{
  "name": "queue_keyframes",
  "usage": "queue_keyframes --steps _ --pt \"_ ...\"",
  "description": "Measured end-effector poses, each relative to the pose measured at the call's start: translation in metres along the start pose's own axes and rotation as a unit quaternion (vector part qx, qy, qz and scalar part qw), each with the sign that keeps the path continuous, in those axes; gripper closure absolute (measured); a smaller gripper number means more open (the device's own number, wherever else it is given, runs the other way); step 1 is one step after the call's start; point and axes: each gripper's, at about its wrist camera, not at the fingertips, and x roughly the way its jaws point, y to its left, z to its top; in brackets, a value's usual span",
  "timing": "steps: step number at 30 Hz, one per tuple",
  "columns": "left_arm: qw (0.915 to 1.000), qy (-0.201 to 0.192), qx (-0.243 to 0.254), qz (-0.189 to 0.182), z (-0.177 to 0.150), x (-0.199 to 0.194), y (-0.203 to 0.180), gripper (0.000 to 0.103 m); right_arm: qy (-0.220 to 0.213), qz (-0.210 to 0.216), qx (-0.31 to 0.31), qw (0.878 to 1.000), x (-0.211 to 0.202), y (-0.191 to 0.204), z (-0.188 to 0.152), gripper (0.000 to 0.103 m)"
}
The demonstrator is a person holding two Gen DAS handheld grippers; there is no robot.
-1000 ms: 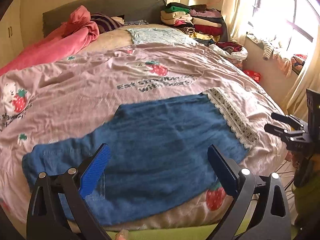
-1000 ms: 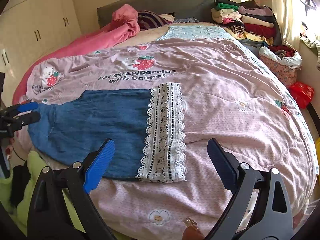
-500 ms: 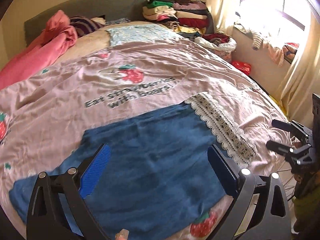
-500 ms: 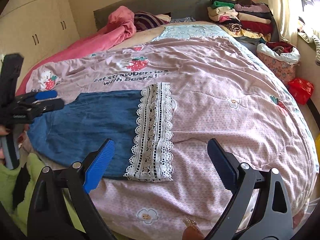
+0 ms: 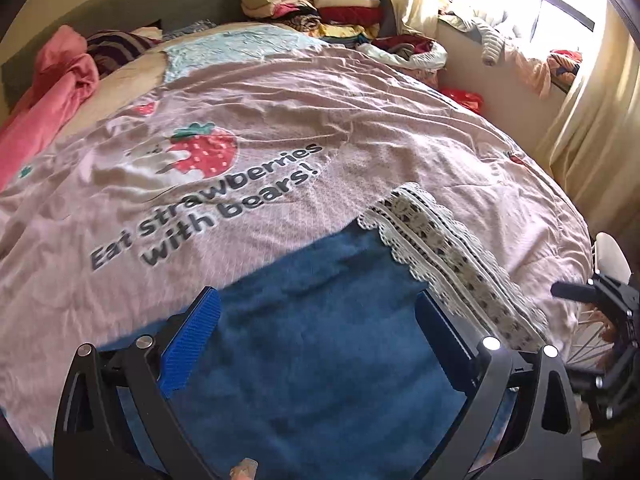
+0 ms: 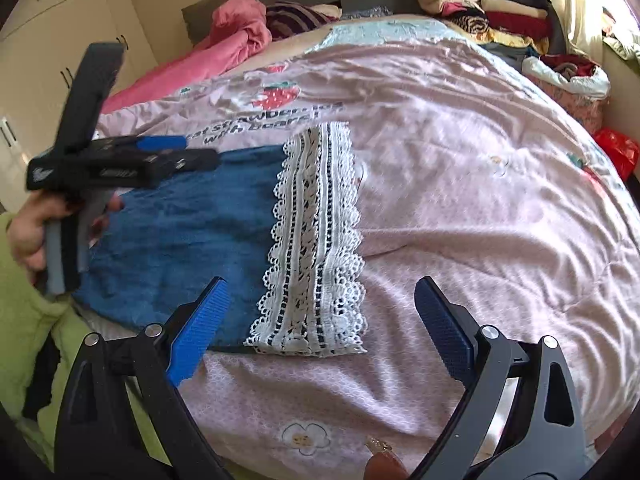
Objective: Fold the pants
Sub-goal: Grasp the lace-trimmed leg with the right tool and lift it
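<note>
Left wrist view first: our left gripper hangs low over the blue pants, jaws spread wide and holding nothing, the denim filling the gap between the fingers. The pants lie flat on the pink bedspread along the near edge of the bed, long axis running left to right, with the white lace cuff at the right end. From the right wrist view, our right gripper is also wide open and empty, hovering just near of that cuff, so we judge the right hand is better placed for the cuff end while the left one sits over the middle of the leg. The waist end lies off to the left, partly hidden behind the left gripper. Nothing sits on the pants. The crumpled pink blanket and the stack of folded clothes stay far back by the headboard, well apart from our work.
</note>
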Motion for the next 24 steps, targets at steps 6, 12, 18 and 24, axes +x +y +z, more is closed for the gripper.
queue_keyframes --steps 6,12,18,24 --pt "0.9991 0.014 0.029 -0.026 0.019 0.035 0.003 0.006 0.014 0.011 0.013 1.0 0.013 0.003 -0.001 0.015" --pt "0.9971 0.045 0.04 -0.045 0.025 0.068 0.001 0.007 0.029 0.019 0.023 0.999 0.027 0.002 -0.004 0.022" --pt "0.9944 0.045 0.031 -0.09 0.023 0.075 0.0 0.03 0.033 0.027 0.023 0.999 0.036 0.004 -0.003 0.036" --pt "0.994 0.043 0.03 -0.096 0.021 0.077 -0.004 0.041 0.031 0.038 0.024 0.998 0.045 0.007 0.0 0.043"
